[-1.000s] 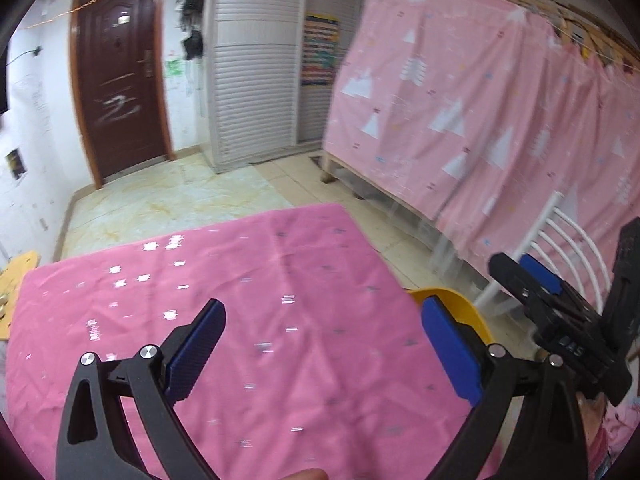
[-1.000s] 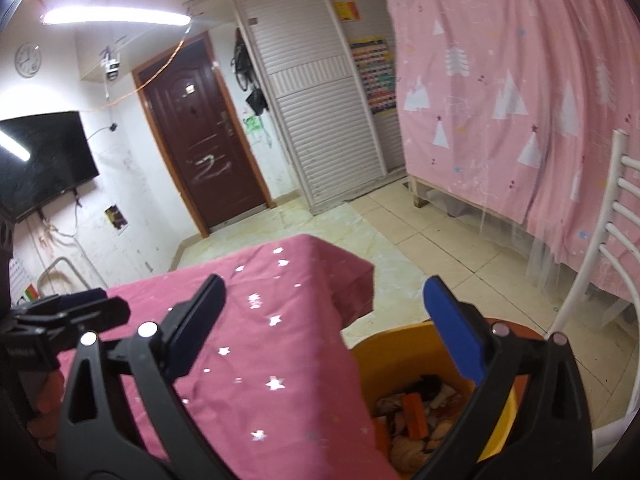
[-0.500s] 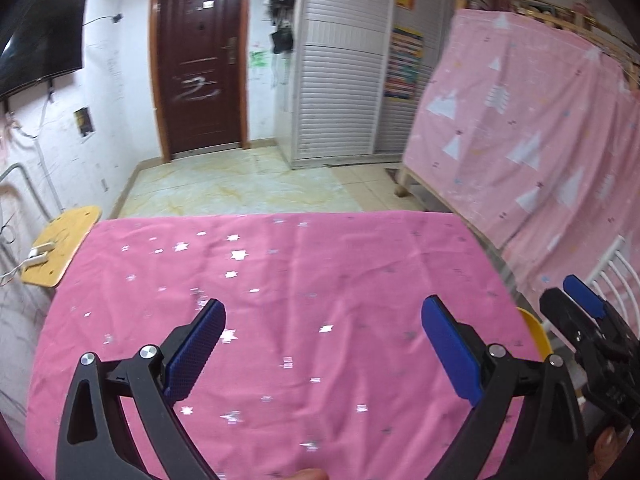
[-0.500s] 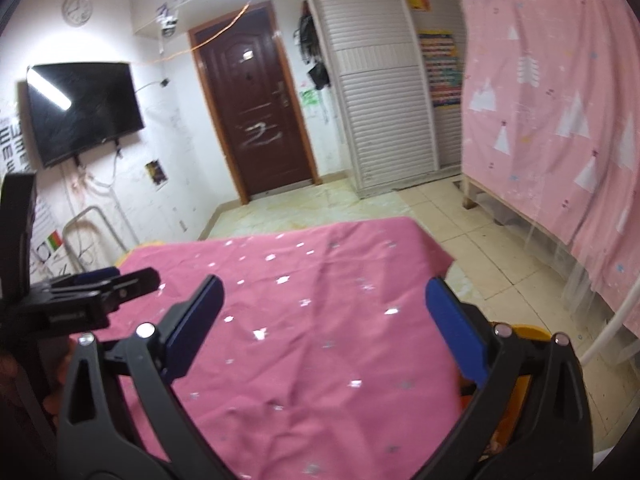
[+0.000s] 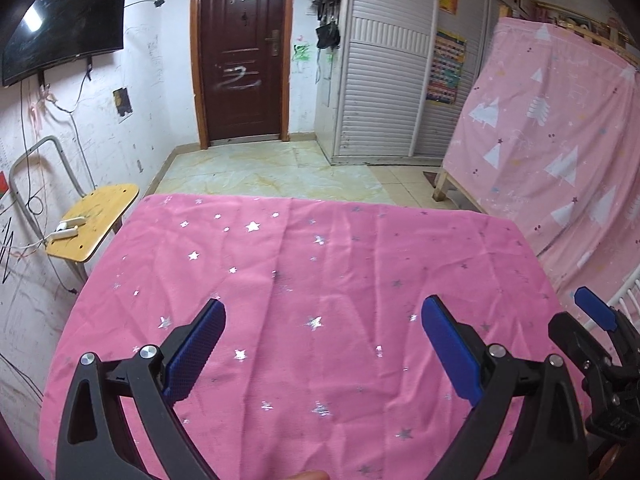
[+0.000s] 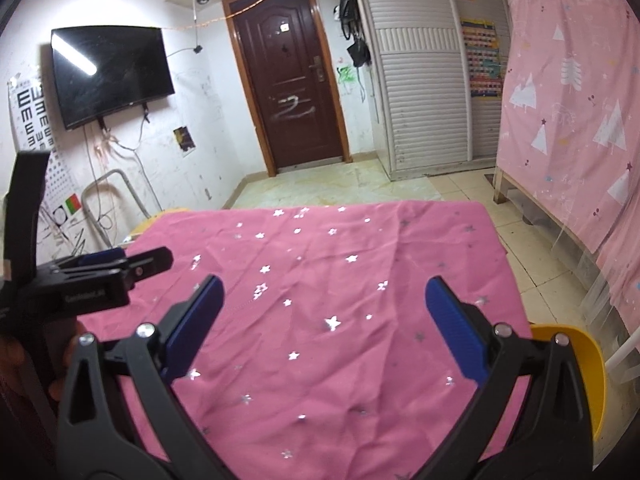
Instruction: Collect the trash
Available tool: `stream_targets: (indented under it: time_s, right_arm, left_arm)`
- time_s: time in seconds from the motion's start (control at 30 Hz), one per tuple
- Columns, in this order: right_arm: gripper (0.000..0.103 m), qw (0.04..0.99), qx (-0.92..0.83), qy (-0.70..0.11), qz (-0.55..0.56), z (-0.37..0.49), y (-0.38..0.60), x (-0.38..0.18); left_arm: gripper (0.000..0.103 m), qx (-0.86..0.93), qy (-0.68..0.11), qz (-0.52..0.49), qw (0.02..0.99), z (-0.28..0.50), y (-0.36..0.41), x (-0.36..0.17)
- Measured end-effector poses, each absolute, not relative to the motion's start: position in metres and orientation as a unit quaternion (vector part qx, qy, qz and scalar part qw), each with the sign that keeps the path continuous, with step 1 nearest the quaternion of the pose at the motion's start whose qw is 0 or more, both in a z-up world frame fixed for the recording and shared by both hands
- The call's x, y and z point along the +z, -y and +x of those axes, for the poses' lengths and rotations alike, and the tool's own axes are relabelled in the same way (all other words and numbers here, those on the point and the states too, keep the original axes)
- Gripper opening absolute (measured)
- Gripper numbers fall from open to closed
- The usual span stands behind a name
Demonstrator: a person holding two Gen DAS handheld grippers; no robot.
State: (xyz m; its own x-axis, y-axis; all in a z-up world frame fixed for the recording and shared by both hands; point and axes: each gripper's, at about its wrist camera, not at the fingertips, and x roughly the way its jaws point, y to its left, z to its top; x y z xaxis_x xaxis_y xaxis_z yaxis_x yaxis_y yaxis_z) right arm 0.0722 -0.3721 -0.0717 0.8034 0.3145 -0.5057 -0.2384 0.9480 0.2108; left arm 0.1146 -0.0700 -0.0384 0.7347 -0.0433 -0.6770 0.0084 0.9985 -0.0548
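Note:
A pink tablecloth with silver stars (image 5: 320, 280) covers the table (image 6: 320, 280); no loose trash shows on it. My left gripper (image 5: 322, 344) hangs open over its near half, nothing between the blue pads. My right gripper (image 6: 322, 328) is open too, above the cloth's near right part. A yellow bin (image 6: 592, 376) stands below the table's right edge, only its rim showing, its contents hidden. The right gripper's fingertips (image 5: 592, 312) appear at the right edge of the left wrist view. The left gripper (image 6: 112, 268) shows at the left of the right wrist view.
A small wooden stool (image 5: 94, 220) with white items stands left of the table. A pink curtained bed frame (image 5: 560, 140) runs along the right, a white chair (image 6: 624, 352) beside the bin. Tiled floor (image 5: 272, 168) leads to a dark door (image 5: 240, 52).
Both grippers have swung left, away from the yellow bin and back over the table. The bin's contents have dropped out of view. Both stay open.

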Motion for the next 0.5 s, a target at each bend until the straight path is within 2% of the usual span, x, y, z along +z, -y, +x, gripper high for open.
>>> stream_targets:
  time_s: [0.5]
  right_arm:
    - [0.097,0.945,0.150,-0.284,0.058,0.075,0.360,-0.073]
  left_arm:
    - [0.091,-0.004,-0.369,-0.032,0.929,0.116,0.054,-0.043]
